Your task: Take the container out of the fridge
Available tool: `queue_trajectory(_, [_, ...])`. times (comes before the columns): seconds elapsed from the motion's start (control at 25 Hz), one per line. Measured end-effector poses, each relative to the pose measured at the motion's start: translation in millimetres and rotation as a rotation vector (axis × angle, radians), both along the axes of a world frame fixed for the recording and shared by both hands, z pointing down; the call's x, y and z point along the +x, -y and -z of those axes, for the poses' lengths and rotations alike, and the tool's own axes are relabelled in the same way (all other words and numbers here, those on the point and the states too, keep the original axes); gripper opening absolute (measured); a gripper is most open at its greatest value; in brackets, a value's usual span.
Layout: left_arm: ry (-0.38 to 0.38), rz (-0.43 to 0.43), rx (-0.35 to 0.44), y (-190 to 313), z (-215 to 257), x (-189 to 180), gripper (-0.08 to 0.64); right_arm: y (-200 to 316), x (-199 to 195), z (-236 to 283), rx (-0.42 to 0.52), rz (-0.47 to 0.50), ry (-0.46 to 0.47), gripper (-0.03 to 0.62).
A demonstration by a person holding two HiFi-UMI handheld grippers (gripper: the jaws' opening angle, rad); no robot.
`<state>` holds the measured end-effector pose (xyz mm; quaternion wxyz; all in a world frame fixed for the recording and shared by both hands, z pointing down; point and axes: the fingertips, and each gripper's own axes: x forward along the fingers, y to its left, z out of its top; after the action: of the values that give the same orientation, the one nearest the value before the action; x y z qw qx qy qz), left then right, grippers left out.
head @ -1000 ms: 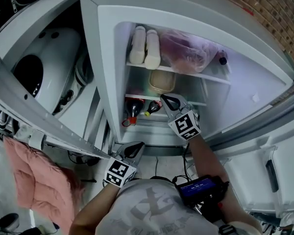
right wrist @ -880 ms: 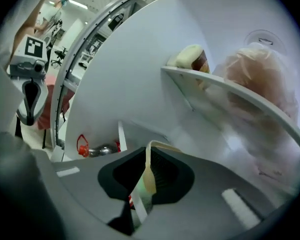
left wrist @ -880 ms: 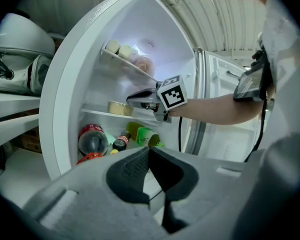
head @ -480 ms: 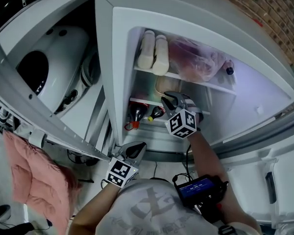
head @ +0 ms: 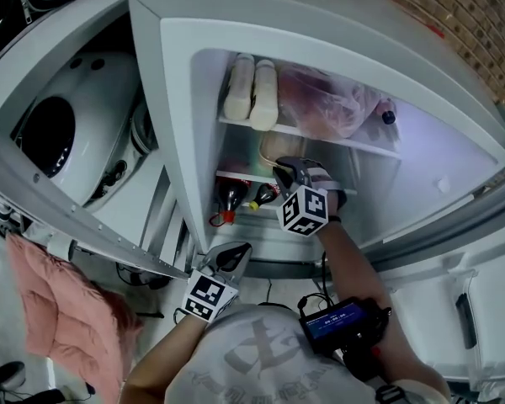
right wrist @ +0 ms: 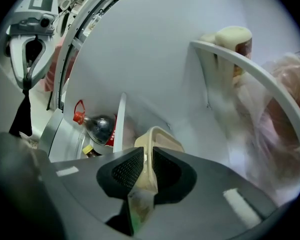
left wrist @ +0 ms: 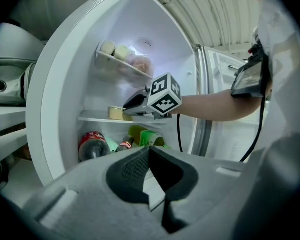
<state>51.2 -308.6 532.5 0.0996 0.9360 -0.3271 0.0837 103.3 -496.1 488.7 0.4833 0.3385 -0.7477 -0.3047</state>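
A beige lidless container (right wrist: 158, 140) stands on the fridge's middle shelf (left wrist: 97, 117), left of centre. My right gripper (right wrist: 146, 160) reaches in over that shelf and is shut on the container's near wall, which sits pinched between the pads. From the head view the right gripper (head: 284, 170) covers most of the container (head: 271, 146). The left gripper view shows the container (left wrist: 115, 113) just beyond the right gripper (left wrist: 127, 107). My left gripper (head: 234, 253) hangs low outside the fridge, below its bottom edge. Its jaws meet, and the left gripper (left wrist: 149, 151) holds nothing.
A cola bottle (head: 228, 194) and a smaller bottle lie on the lower shelf beside green items (left wrist: 147, 136). Two white bottles (head: 251, 87) and a pink plastic bag (head: 330, 99) fill the top shelf. A white appliance (head: 59, 120) stands left; the open door (head: 454, 284) is right.
My right gripper pushed deeper onto the middle shelf and closed on the container's wall. The left gripper stayed low outside the fridge.
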Motion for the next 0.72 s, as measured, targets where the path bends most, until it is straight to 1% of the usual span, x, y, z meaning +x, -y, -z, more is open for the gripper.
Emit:
queue_trajectory(0.2, [-0.005, 0.006, -0.002, -3, -2, 1, 0.002, -2, 2, -3, 0.005, -0.006, -0.013, 0.058])
queue_trajectory(0.36, [-0.002, 0.025, 0.001, -3, 0, -8, 0.002, -4, -11, 0, 0.01, 0.032, -0.009, 0.057])
queue_trajectory(0.52, [-0.008, 0.021, -0.009, -13, -1, -4, 0.003, -18, -13, 2, 0.015, 0.054, -0.004, 0.057])
queue_trajectory(0.72, [-0.001, 0.03, -0.016, -23, -3, -9, 0.003, -29, -21, 11, 0.046, 0.086, 0.001, 0.055])
